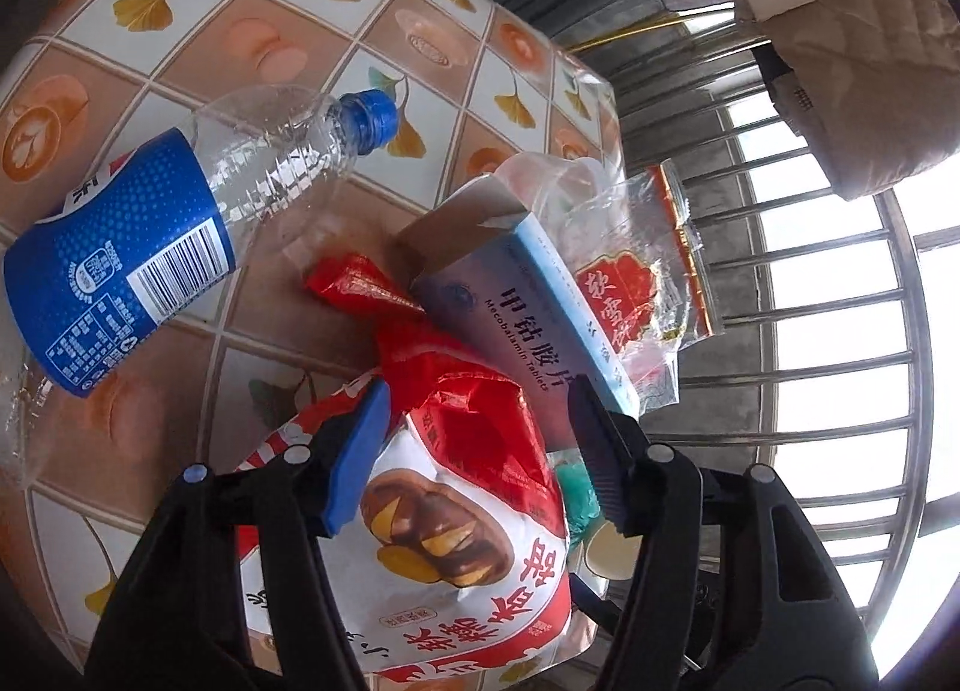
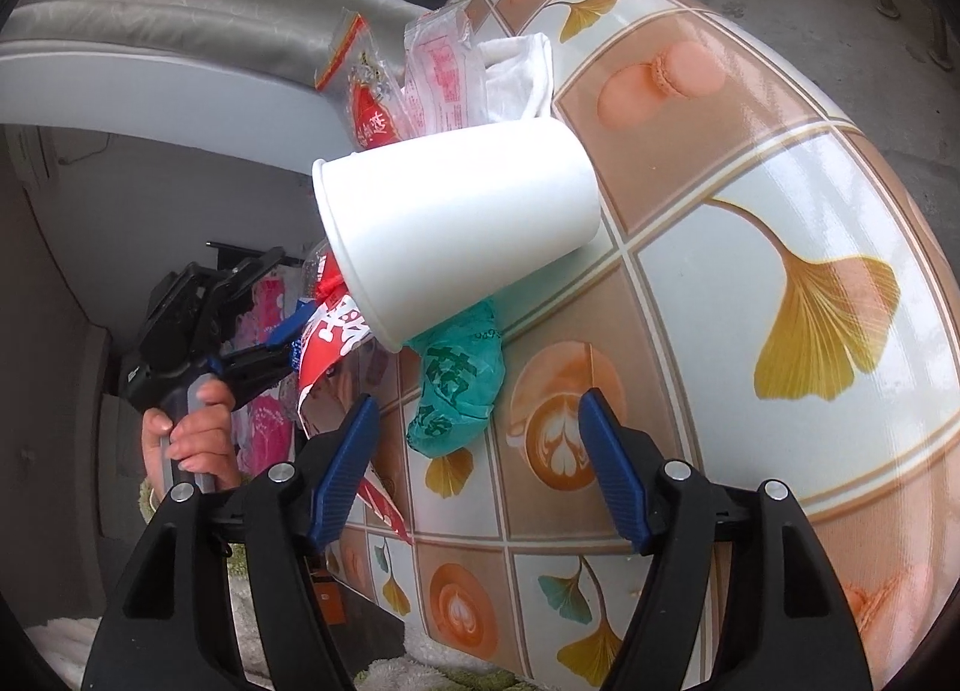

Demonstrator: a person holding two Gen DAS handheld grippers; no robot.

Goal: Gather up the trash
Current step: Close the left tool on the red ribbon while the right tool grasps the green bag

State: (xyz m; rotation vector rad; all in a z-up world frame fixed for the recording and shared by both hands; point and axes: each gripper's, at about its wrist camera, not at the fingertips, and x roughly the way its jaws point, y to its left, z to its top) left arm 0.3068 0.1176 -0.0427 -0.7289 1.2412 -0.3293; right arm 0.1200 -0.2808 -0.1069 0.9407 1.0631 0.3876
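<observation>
A red and white snack bag [image 1: 462,517] with a chestnut picture lies at the table's edge. My left gripper [image 1: 477,397] is open around it, the blue pad [image 1: 360,451] at its left edge and a small gap at the other finger. The right wrist view shows the same gripper [image 2: 282,343] at the bag [image 2: 327,331]. My right gripper [image 2: 478,400] is open, with a crumpled green bag [image 2: 456,391] between its fingertips, untouched. A white paper cup [image 2: 456,229] lies on its side just beyond the green bag.
On the tile-patterned tablecloth [image 1: 240,30] lie a clear bottle with a blue label [image 1: 150,235], a pale blue tablet box [image 1: 516,301], a clear wrapper with a red label [image 1: 630,289], and further wrappers [image 2: 420,78] with a tissue [image 2: 516,66]. A grey sofa [image 2: 180,12] stands behind.
</observation>
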